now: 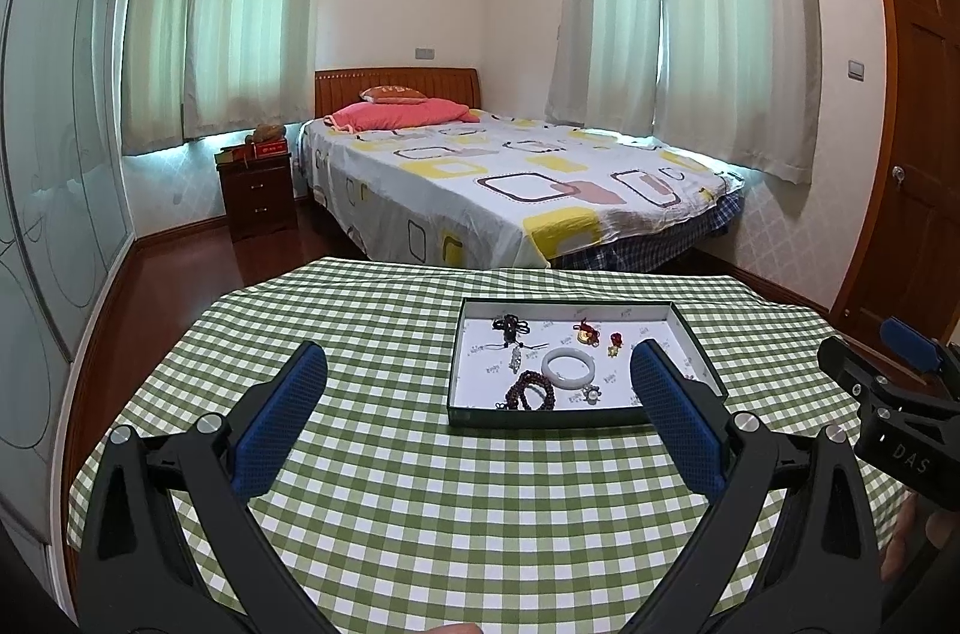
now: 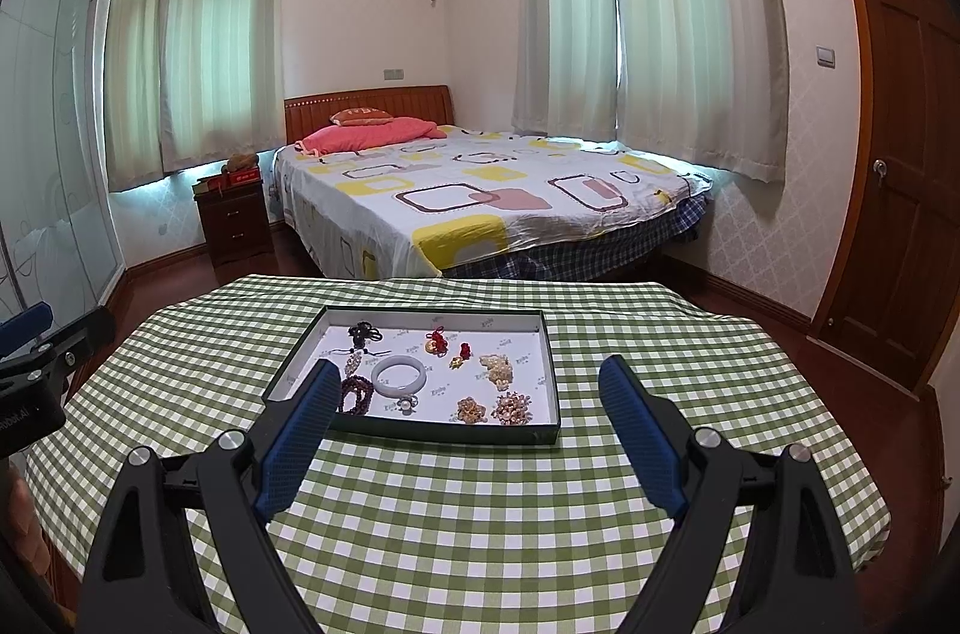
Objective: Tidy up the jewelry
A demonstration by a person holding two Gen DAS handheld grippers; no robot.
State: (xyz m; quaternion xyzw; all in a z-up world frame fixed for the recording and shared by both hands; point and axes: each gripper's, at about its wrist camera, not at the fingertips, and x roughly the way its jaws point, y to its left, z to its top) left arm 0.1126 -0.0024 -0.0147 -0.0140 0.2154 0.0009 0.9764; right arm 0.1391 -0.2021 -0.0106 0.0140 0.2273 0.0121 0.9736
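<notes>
Gaping right gripper, gold brooches visible

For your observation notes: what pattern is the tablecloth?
Green-and-white check tablecloth; clearest in the right wrist view.

Both claws are hovering side by side, each tilting gently downward. The left claw is holding its blue-padded fingers spread wide with nothing between them. The right claw is matching it, fingers gaping just as wide and gripping nothing at all.
</notes>
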